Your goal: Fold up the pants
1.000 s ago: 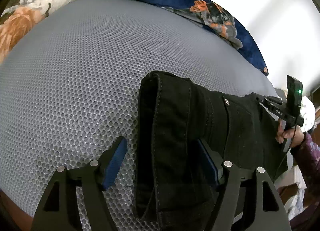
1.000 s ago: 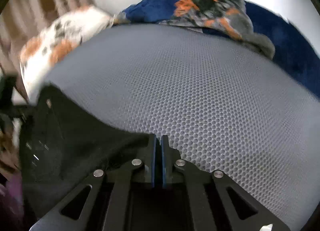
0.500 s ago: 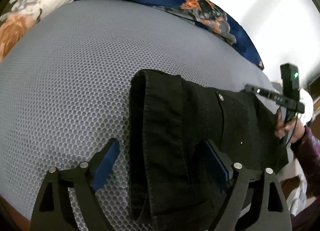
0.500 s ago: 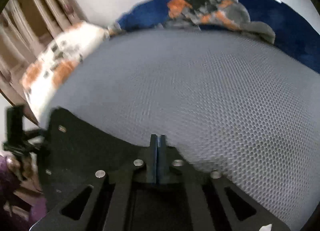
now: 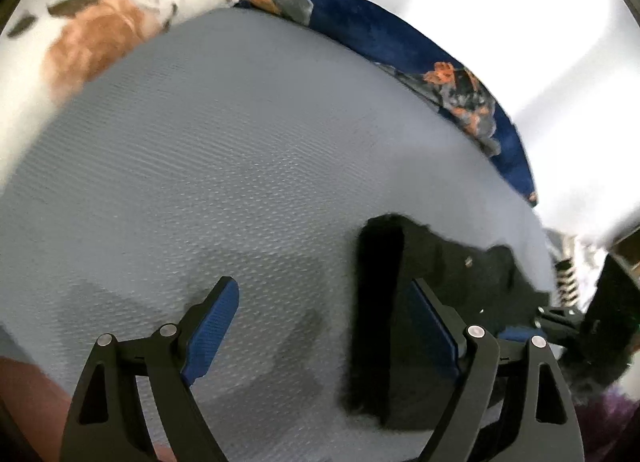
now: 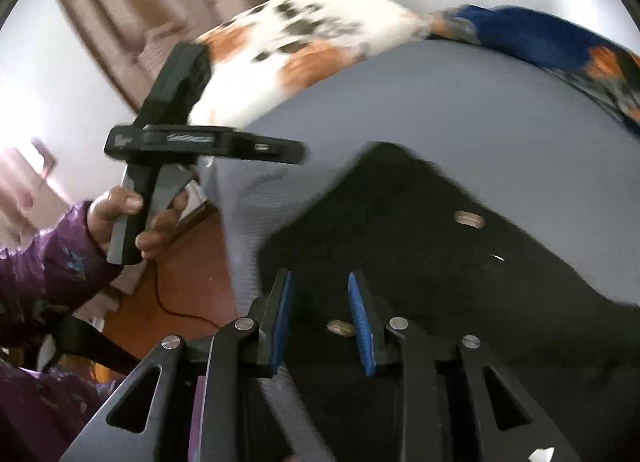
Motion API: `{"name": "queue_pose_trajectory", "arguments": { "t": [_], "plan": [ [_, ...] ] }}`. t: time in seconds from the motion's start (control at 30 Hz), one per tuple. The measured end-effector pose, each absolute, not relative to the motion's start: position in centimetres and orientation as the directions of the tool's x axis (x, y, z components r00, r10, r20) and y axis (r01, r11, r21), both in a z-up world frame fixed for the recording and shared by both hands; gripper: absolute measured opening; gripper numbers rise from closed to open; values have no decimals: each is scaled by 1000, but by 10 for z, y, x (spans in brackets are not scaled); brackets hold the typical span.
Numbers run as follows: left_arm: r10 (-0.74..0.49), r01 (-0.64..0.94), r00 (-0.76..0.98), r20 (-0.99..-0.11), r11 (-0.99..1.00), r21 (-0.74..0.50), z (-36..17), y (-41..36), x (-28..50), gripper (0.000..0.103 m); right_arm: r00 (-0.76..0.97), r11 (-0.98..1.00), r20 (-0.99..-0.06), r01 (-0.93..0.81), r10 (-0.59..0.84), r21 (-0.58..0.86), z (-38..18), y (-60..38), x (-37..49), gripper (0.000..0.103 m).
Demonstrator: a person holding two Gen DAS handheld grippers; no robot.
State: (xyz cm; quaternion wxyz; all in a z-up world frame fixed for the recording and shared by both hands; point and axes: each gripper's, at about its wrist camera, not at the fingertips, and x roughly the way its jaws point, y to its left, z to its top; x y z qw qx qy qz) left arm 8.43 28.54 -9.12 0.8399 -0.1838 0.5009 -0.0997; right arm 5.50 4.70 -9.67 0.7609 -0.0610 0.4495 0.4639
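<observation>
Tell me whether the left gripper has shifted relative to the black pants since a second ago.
Yes. The left gripper straddled the folded edge of the black pants a second ago; now that edge lies toward its right finger, with grey mattress between the open fingers.

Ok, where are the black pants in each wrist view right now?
Left wrist: the pants lie lower right on the grey mattress, behind the right finger of the open left gripper.
Right wrist: they fill the centre and lower right, under the parted fingers of the right gripper, whose jaws have just been opening.
Shared landmark: the white-and-orange floral pillow at the mattress's far edge.
</observation>
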Motion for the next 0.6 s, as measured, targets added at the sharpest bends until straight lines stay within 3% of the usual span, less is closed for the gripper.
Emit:
{"name": "queue_pose_trajectory", "arguments": {
  "t": [0.07,0.1,0.27,0.33,0.37,0.4,0.43,0.57,0.6],
  "plan": [
    [-347,-9,469,-812,918,-397,-91,291,75,85,216,549,-763,-809,609,209,-93,71,34,49],
    [-350,-3,469,-811,917,-398,-91,295,70,85,265,543,-766,-830,585,127,-92,83,21,64],
    [-347,-10,467,-814,918,-397,-96,309,51,85,376,486,-795,-866,477,-118,-101,113,-10,67],
    [-346,-5,458,-819,920,-392,-100,314,44,85,432,451,-797,-863,423,-228,-111,124,-16,61],
    [-342,-5,456,-822,922,-387,-100,315,44,85,449,452,-806,-853,386,-259,-117,130,-16,52],
    [-340,-7,453,-824,923,-384,-101,317,42,85,433,473,-820,-850,374,-233,-119,130,-7,32],
    [-343,-10,453,-823,921,-389,-101,321,39,85,409,503,-828,-844,384,-184,-119,128,0,20],
    [-357,-23,464,-811,910,-414,-101,329,34,85,412,579,-831,-804,373,-138,-116,120,11,18],
    [-358,-25,463,-811,909,-416,-101,331,34,85,425,573,-828,-804,365,-160,-115,122,7,23]
  ]
}}
